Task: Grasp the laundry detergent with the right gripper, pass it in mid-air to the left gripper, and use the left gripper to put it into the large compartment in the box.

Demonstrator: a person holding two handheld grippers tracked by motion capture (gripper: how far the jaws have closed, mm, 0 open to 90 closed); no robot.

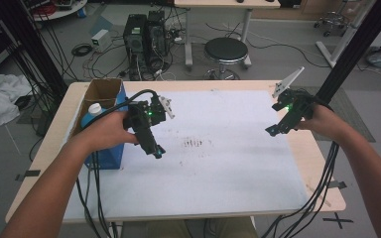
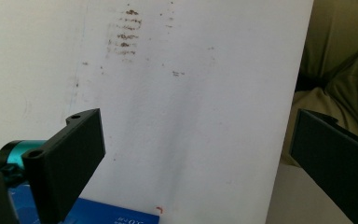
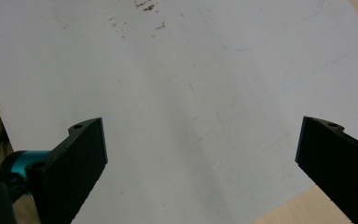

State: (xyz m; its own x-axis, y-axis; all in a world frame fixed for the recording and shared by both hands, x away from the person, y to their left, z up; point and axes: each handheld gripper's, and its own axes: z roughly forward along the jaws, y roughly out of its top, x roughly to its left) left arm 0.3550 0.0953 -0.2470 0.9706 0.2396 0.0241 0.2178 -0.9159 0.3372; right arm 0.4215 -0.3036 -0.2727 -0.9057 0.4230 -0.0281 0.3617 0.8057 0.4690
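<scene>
the bottle (image 1: pixel 94 113) stands upright in the blue box (image 1: pixel 110 148) at the table's left edge, just beside the left gripper (image 1: pixel 157 151). both the left gripper and the right gripper (image 1: pixel 273 130) are spread and empty. likely light, smooth plastic: grasp the body below the white cap.

Your left gripper (image 1: pixel 158 151) is black with a green light glowing on its body; your right gripper (image 1: pixel 273 131) is black too, topped by a pale grey plate. Under them lies a white sheet (image 1: pixel 218 168) with a patch of brown streaks (image 1: pixel 194 143) near its middle, on a light tan table (image 1: pixel 317 158). At nine o'clock sits a blue box (image 1: pixel 110 153) with a brown cardboard inside, holding a blue bottle (image 1: pixel 90 116) with a white cap.
</scene>
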